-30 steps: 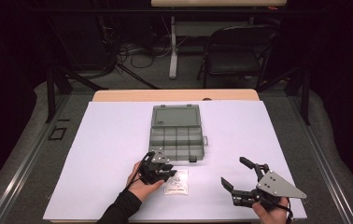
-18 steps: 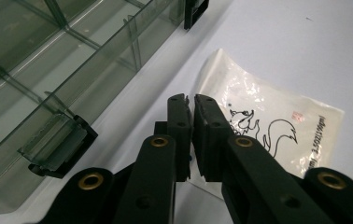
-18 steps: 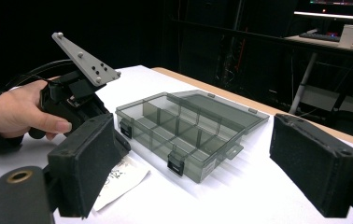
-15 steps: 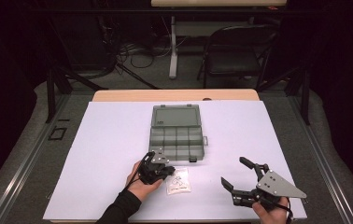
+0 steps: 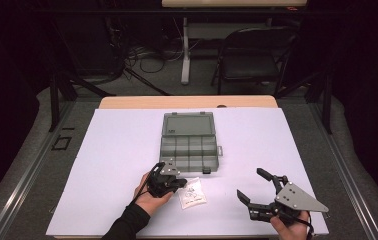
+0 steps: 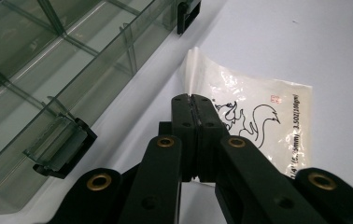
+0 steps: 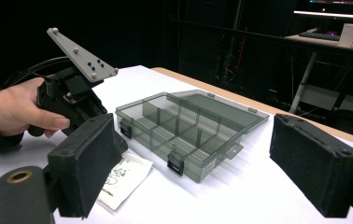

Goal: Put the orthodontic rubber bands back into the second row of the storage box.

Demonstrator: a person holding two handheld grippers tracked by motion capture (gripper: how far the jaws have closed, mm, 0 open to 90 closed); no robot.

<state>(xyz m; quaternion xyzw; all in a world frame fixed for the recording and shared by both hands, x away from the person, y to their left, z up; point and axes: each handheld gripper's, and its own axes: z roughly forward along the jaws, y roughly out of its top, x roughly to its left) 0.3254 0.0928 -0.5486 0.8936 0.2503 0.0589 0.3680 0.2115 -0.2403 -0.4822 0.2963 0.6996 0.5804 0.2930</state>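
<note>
— What does the left gripper [image 6: 193,100] look like up close?

— All matte black: two flat jaws on angled link arms, each arm pinned with a brass-ringed rivet, plus small sunken screw holes along the links.

— And seen from the other side?

— A grey three-cornered plate sits on top of it, dotted with small dark screws, and a black cable loops off behind. The left hand [image 7: 18,112] comes out of a black sleeve [image 5: 127,225].

— The right gripper [image 5: 254,187]?

— Same black frame, with its own grey triangular plate showing screw dots. Its pads [image 7: 317,170] are thick rectangular blocks with a rough, foam-like black face, and one brass rivet shows low on the arm.
</note>
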